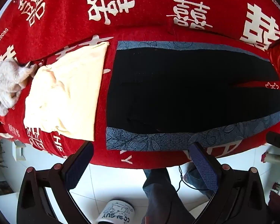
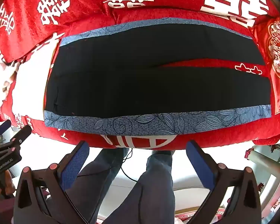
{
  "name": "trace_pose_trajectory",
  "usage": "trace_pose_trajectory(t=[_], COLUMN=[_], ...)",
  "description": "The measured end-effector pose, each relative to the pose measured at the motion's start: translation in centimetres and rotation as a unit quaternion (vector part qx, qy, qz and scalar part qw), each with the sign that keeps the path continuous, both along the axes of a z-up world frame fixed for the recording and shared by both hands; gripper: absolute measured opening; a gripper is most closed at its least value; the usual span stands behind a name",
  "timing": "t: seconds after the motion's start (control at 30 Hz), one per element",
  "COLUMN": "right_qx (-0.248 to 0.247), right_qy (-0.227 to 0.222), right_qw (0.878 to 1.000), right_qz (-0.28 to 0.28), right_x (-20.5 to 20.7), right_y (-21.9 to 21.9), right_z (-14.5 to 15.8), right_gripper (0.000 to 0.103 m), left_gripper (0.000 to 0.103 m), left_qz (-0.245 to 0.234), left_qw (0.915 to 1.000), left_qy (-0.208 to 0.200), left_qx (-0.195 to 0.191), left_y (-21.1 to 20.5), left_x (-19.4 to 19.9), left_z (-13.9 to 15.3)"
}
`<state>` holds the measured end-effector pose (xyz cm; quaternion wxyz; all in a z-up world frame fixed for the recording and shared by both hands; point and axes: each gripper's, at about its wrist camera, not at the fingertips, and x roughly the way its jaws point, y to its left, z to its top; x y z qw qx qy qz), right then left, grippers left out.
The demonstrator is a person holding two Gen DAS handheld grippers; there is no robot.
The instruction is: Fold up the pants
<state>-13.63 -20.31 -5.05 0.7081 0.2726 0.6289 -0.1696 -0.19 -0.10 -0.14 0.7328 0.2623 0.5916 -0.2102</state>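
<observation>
Black pants (image 1: 186, 89) with blue leaf-print side bands, spread flat on a red bed (image 1: 140, 24) printed with white characters; this is the landmark.

Left wrist view: waist end points left, the two legs run right with a thin red gap between them. Cream cloth (image 1: 65, 93) lies just left of the waist, apart from the pants. Pale plush toy (image 1: 7, 85) lies further left, touching the cloth's far corner. Left hand-held gripper (image 1: 141, 169) hangs below the pants' near band, over the bed edge and white floor, jaws wide, nothing between them. Person's jeans-clad leg (image 1: 158, 192) and a printed slipper (image 1: 117, 212) stand below the bed edge.

Right wrist view: pants (image 2: 149, 82) fill the bed, legs parting toward the right. Embroidered red cushion (image 2: 278, 56) sits right of the leg ends. Right hand-held gripper (image 2: 138, 162) hangs below the near band, jaws wide, empty.
</observation>
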Motion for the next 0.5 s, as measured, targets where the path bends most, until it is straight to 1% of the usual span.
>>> trace_pose_trajectory(t=[0.03, 0.1, 0.13, 0.17, 0.3, 0.33, 0.43, 0.47, 0.5], right_qx=[0.006, 0.004, 0.002, 0.001, -0.004, -0.002, -0.004, -0.002, -0.003], right_qy=[0.002, 0.001, 0.001, 0.002, 0.0, 0.003, 0.003, 0.006, 0.006], right_qw=[1.0, 1.0, 1.0, 1.0, 1.0, 1.0, 1.0, 1.0, 1.0], right_qz=[0.001, 0.004, 0.007, 0.009, 0.022, 0.019, 0.027, 0.017, 0.019], right_x=[0.1, 0.2, 0.3, 0.4, 0.5, 1.0, 0.4, 1.1, 1.1], right_y=[-0.1, -0.2, -0.2, -0.2, -0.1, -0.9, -0.4, 0.0, 0.1], right_z=[0.0, 0.2, 0.3, 0.4, 0.7, 1.0, 0.7, 1.0, 1.0], right_gripper=[0.103, 0.103, 0.103, 0.103, 0.103, 0.103, 0.103, 0.103, 0.103], left_gripper=[0.103, 0.103, 0.103, 0.103, 0.103, 0.103, 0.103, 0.103, 0.103], left_qz=[-0.004, 0.001, 0.0, -0.001, -0.003, -0.004, -0.005, -0.005, -0.005], left_qw=[1.0, 0.9997, 0.9997, 0.9994, 0.9996, 0.9996, 0.9997, 0.9997, 0.9997], left_qy=[0.005, 0.025, 0.023, 0.031, 0.022, 0.021, 0.019, 0.019, 0.018], left_qx=[0.0, -0.007, -0.006, -0.012, -0.015, -0.015, -0.014, -0.014, -0.014], left_y=[-0.1, -0.3, -0.4, -0.2, -0.5, -0.5, -0.6, -0.7, -0.7], left_x=[-0.2, -0.1, -0.3, 0.4, 0.4, 0.4, 0.5, 0.5, 0.5], left_z=[-0.1, 0.5, 0.6, 0.8, 1.1, 1.2, 1.5, 1.6, 1.6])
